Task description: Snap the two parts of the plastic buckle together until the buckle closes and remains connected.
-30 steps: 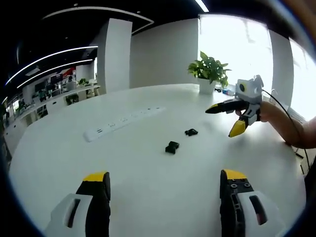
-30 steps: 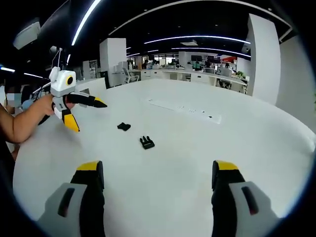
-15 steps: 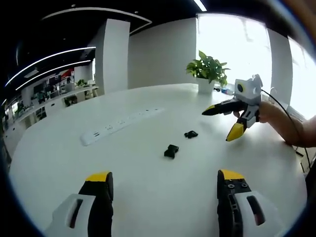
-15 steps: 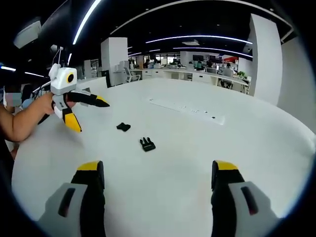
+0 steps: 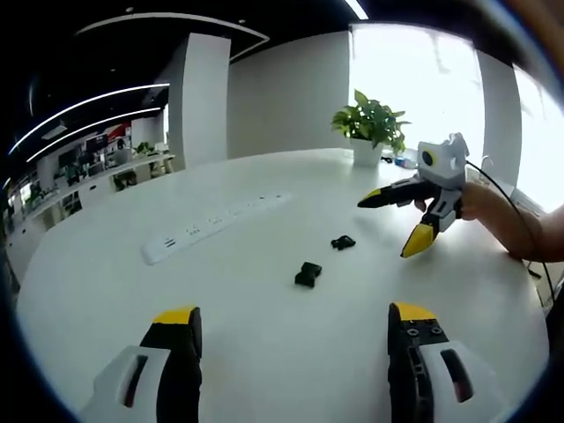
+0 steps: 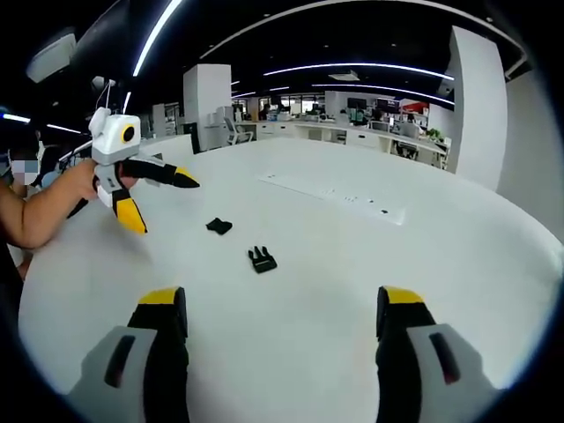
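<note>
Since 1 second earlier, we had eased our right gripper (image 5: 401,222) slightly toward the 2 buckle parts. Both lay apart on the white desk (image 6: 352,264), the pronged part (image 6: 262,259) nearer us and the socket part (image 6: 218,226) beyond it. Fingers of our left gripper (image 5: 291,330) and right gripper stood wide apart, empty.

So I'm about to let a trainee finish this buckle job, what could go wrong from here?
1. The two buckle halves, the pronged half and the socket half, lie loose and apart on the smooth white table; a closing jaw could skid one away.
2. Both pieces are small against the wide-open left gripper and right gripper, so a grasp may be crooked, and the prongs could miss the socket.
</note>
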A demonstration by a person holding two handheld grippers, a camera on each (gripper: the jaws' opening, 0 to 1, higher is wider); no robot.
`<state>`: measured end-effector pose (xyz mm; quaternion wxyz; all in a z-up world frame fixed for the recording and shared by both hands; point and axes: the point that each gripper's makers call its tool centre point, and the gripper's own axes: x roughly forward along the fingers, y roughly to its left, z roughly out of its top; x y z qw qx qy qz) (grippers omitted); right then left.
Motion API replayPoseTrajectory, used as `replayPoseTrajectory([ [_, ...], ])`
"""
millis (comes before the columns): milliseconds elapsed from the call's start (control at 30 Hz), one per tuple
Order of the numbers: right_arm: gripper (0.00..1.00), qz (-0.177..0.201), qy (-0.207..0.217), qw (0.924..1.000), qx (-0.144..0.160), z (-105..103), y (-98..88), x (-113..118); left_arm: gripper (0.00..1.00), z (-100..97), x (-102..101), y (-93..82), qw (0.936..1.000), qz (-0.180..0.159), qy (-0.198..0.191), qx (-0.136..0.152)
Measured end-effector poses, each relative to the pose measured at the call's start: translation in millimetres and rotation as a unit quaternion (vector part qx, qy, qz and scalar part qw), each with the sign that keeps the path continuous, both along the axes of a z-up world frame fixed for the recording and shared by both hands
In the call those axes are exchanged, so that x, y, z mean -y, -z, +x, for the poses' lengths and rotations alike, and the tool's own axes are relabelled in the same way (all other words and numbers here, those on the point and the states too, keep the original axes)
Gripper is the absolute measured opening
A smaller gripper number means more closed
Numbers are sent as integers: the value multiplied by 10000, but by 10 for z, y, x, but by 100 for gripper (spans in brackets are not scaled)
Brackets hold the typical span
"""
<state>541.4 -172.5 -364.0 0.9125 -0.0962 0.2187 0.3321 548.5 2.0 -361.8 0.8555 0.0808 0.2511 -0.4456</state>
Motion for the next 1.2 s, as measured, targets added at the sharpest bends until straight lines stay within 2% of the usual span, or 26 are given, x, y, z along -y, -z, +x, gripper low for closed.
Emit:
replayPoseTrajectory([
  [833,89,31,-41,10000,-43,99,41,-57,87,83,82,37,10000,-3,51,-58],
  [1200,89,28,14,10000,-64,178,56,-14,87,130,110,30,9999,-16,77,-63],
])
